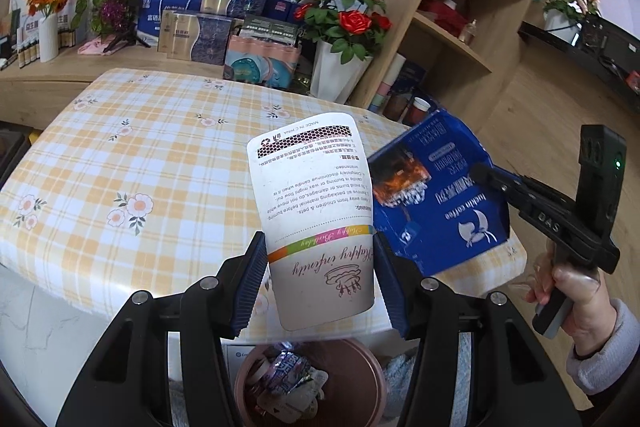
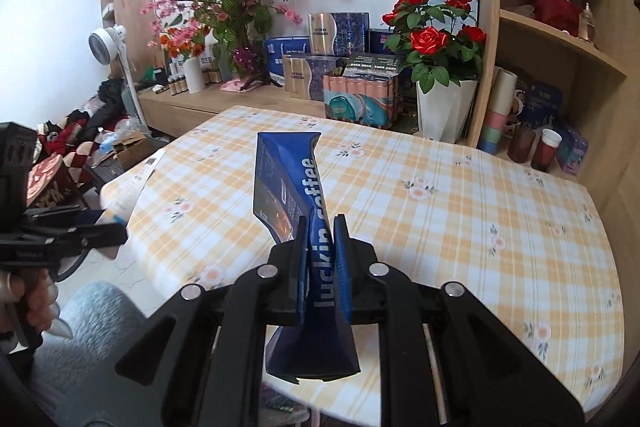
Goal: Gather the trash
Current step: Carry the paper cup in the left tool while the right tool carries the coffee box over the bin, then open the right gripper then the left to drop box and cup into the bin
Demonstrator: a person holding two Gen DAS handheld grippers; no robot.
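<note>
Jaws clamping "luckin coffee" box (image 2: 320, 195) and, seemingly, "Happy Birthday" card (image 1: 316, 211).

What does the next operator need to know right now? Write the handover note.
Left gripper: jaws closed on the white candle card, held up above the brown trash bin.
Right gripper: jaws shut on the flattened blue coffee packet, held above the checked table.
Done: both pieces are picked up; the bin already holds wrappers.
Left: drop the card into the bin, then bring the packet over and release it there. No other trash shows on the table.
</note>
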